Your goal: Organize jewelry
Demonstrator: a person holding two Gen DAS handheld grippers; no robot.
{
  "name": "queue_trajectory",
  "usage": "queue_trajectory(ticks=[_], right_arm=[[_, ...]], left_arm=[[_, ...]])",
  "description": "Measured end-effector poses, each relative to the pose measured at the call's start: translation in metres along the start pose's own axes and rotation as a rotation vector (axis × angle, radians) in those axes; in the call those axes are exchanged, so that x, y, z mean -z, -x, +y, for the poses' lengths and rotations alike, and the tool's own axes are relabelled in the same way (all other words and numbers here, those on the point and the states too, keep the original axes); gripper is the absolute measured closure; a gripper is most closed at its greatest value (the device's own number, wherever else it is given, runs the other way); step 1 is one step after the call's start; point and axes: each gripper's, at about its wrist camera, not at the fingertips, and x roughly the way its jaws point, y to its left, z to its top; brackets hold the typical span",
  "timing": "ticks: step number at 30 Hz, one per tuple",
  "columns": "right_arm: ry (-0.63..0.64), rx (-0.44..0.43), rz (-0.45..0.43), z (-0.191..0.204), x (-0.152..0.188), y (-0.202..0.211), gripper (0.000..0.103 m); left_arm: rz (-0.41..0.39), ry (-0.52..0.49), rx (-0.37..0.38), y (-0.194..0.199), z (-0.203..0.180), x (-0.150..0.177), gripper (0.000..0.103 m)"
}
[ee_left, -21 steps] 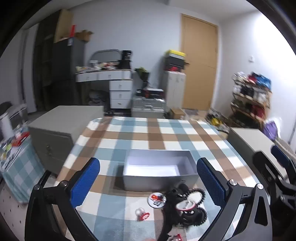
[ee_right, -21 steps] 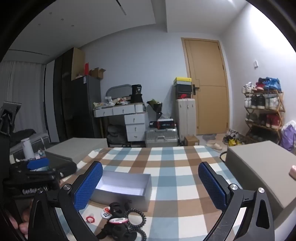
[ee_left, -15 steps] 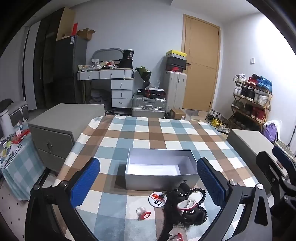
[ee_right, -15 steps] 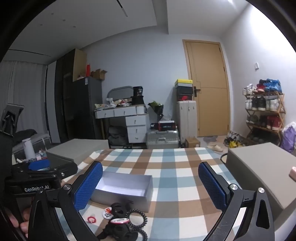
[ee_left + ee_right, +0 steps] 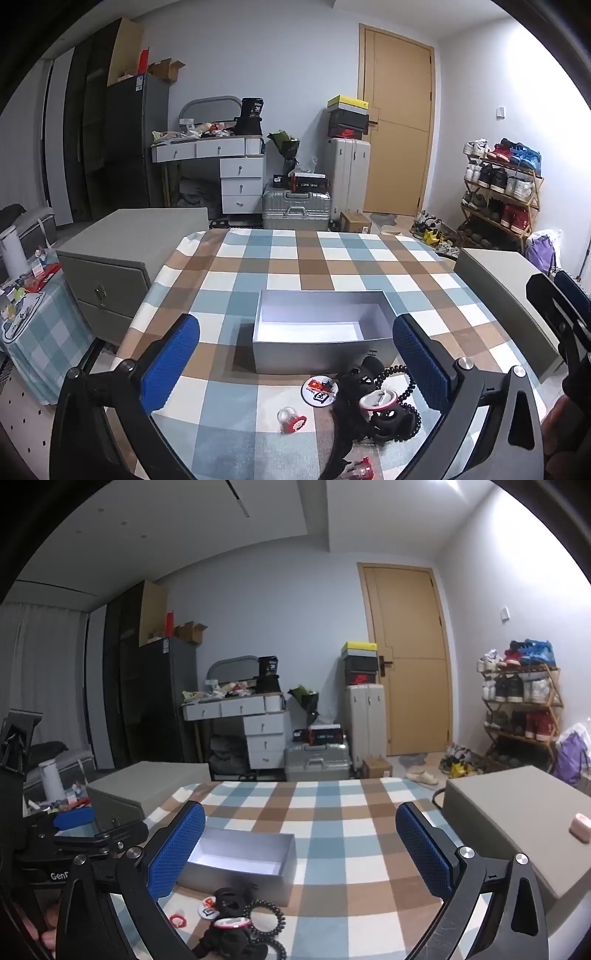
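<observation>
Left wrist view: the grey box [image 5: 321,328] sits open and empty in the middle of the checked surface [image 5: 314,258]. All the jewelry is loose in front of it, outside the box: a black pile of coil bands and clips [image 5: 373,406], a round badge [image 5: 318,392] just left of the pile, a small red ring [image 5: 291,424] further left and nearer the camera, another red piece [image 5: 362,473] at the bottom edge. Nothing is sorted yet, so judging by this the task is at its very start, everything left to do. The left hand-held gripper [image 5: 295,369] is spread fully wide, tilted down over the items, holding nothing and touching nothing.

Right wrist view: same box [image 5: 240,860], seen from the side, empty inside. The black pile [image 5: 236,923], badge [image 5: 208,912] and red ring [image 5: 179,920] lie in front of it at lower left. The right hand-held gripper [image 5: 299,849] is also wide apart, roughly level, high above the surface, with nothing between its blue pads [image 5: 424,853]. The left device shows at the left edge with a bit of a hand under it.
</observation>
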Motion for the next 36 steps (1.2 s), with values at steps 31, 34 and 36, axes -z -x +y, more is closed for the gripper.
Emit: queue_trajectory(ticks=[31, 34, 36], right_arm=[[0.015, -0.051, 0.029, -0.0008, 0.0049, -0.0044, 0.0], [0.017, -0.053, 0.027, -0.0012, 0.0052, -0.0044, 0.0], [0.018, -0.051, 0.023, -0.001, 0.0057, -0.0039, 0.0]], left_arm=[[0.009, 0.006, -0.013, -0.0016, 0.0039, 0.0042, 0.001], [0.008, 0.011, -0.015, -0.001, 0.0044, 0.0035, 0.001], [0.003, 0.022, -0.005, 0.0001, 0.0059, 0.0032, 0.001]])
